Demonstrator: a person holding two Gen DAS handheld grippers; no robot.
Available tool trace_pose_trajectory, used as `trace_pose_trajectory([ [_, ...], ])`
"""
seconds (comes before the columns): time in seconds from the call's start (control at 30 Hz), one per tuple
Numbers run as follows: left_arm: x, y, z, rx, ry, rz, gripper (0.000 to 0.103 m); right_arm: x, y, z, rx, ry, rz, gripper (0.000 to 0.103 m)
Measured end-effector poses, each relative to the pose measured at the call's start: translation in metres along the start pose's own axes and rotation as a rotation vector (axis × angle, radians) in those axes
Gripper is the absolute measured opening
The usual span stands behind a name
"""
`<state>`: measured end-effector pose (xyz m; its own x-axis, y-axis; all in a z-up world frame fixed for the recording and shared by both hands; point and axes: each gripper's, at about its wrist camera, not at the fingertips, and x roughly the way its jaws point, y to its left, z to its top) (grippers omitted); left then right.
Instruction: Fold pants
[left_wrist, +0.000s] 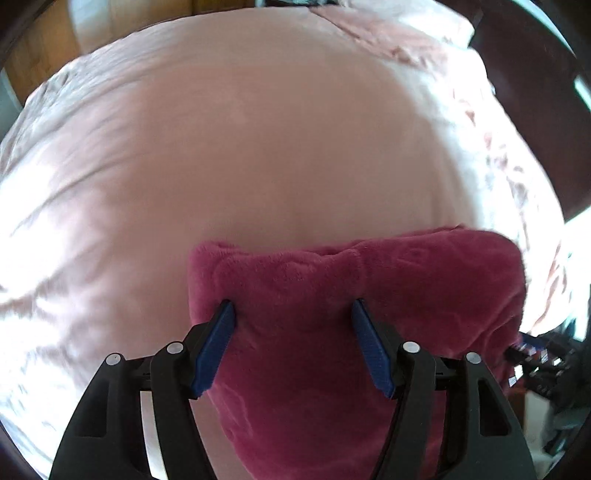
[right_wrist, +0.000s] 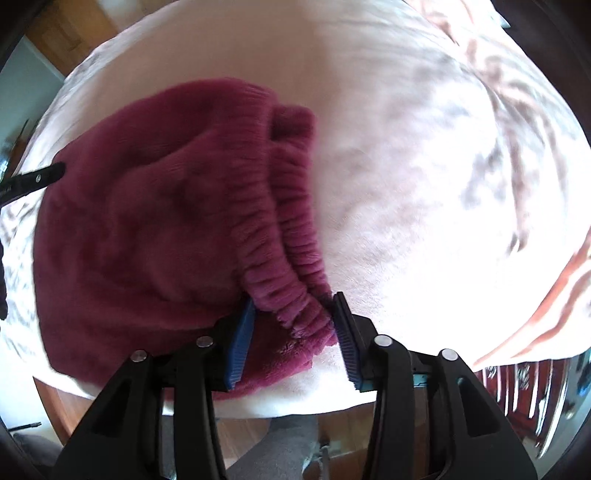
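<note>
Pink bedspread (right_wrist: 424, 177), folded maroon pants (right_wrist: 147, 221) on it. Elastic waistband (right_wrist: 291, 266) runs 12 to 6 into right gripper (right_wrist: 295, 328), jaws parted, not pinching. Left gripper (left_wrist: 291, 345) straddles opposite end, open.

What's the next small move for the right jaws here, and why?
Probably lift the right gripper clear: its jaws stand open astride the elastic waistband of the folded magenta fleece pants, which lie on the pink bedspread, pads apparently off the fabric.

Left tongs (left_wrist: 293, 308) and right tongs (right_wrist: 294, 301) gape (both downward).
</note>
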<state>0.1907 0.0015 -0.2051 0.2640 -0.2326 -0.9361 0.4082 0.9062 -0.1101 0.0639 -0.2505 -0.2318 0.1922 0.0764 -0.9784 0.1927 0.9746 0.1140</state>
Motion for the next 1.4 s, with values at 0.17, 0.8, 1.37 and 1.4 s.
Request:
trace_pose_trajectory([
  [0.17,0.023,0.002,0.006,0.043,0.016,0.001,0.067,0.014,-0.004,0.003,0.056,0.013,-0.017,0.064],
  [0.8,-0.038,0.059,-0.057,-0.301,0.072,-0.121,0.079,0.015,-0.039,0.080,0.017,0.123,0.278,0.090],
  [1.37,-0.015,0.058,-0.090,-0.426,0.101,-0.019,0.092,0.080,-0.062,0.095,0.031,0.228,0.524,0.099],
  [1.4,-0.015,0.057,-0.089,-0.419,0.100,-0.010,0.092,0.082,-0.062,0.096,0.027,0.229,0.527,0.099],
])
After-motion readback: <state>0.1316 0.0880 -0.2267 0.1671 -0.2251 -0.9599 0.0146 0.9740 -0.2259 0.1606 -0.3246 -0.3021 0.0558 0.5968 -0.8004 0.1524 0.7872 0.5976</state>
